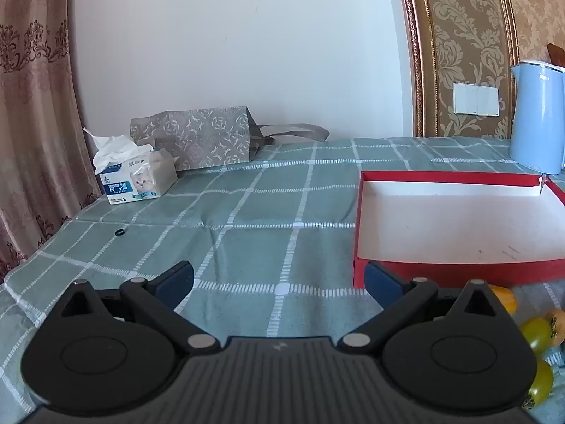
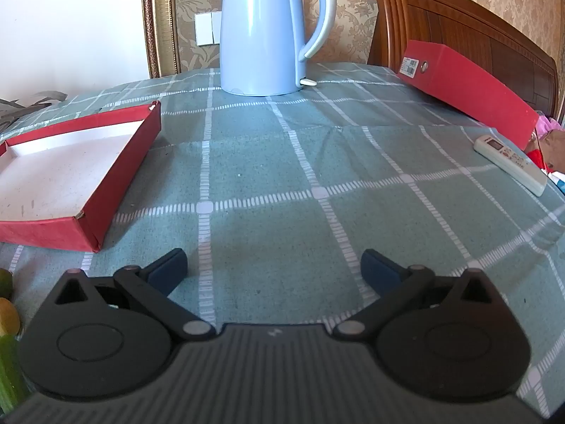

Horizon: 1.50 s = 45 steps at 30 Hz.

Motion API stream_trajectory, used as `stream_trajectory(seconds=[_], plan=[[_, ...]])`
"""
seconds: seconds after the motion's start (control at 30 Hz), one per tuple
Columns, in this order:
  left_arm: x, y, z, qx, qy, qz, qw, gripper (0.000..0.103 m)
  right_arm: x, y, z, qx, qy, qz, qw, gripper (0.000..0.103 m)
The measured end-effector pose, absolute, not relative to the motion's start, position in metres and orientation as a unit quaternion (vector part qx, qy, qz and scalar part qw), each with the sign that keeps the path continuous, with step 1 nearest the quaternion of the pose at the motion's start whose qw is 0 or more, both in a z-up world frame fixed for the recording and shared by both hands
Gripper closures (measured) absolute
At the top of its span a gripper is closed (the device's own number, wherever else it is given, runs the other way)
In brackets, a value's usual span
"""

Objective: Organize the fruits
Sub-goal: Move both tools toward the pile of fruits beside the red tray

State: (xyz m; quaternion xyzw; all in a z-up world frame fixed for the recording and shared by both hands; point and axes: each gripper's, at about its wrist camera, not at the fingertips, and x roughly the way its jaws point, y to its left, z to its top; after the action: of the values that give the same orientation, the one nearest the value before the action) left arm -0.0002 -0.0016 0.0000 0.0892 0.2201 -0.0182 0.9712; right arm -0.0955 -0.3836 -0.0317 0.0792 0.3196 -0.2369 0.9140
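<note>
Fruits [image 1: 536,332] are lying on the bench [image 1: 247,212] before the tray [image 1: 459,219]. Both tongs, left [image 1: 279,279] and right [image 2: 273,265], are gaping wide, empty. Only the right view is showing the remote [image 2: 510,164].

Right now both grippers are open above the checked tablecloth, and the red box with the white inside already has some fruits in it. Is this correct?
Not quite. The left gripper and right gripper are open above the checked tablecloth, but the red box holds no fruit: the left wrist view shows its white inside bare. The fruits lie outside it, on the cloth in front of its near wall.
</note>
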Motion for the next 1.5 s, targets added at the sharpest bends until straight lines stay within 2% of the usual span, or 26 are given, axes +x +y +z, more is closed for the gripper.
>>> stream_trajectory(seconds=[0.37,0.53,0.7,1.0,1.27,1.5], plan=[[0.003,-0.001,-0.016,0.082,0.234,-0.019,0.969,0.0,-0.1,-0.38,-0.028,0.085,0.308,-0.243,0.916,0.0],[-0.008,-0.01,-0.01,0.079,0.227,-0.036,0.97,0.0,-0.114,-0.336,0.014,0.033,0.239,-0.214,0.947,0.0],[-0.016,-0.025,-0.01,0.094,0.228,-0.045,0.968,0.0,-0.113,-0.28,0.034,-0.007,0.228,-0.148,0.962,0.0],[-0.022,-0.04,-0.003,0.099,0.242,-0.057,0.964,0.0,-0.1,-0.183,0.027,-0.108,0.258,-0.081,0.957,0.0],[-0.021,-0.041,0.003,0.089,0.254,-0.064,0.961,0.0,-0.091,-0.174,0.029,-0.048,0.292,-0.076,0.952,0.0],[-0.026,-0.042,0.004,0.085,0.253,-0.069,0.961,0.0,-0.084,-0.169,0.026,-0.051,0.302,-0.084,0.948,0.0]])
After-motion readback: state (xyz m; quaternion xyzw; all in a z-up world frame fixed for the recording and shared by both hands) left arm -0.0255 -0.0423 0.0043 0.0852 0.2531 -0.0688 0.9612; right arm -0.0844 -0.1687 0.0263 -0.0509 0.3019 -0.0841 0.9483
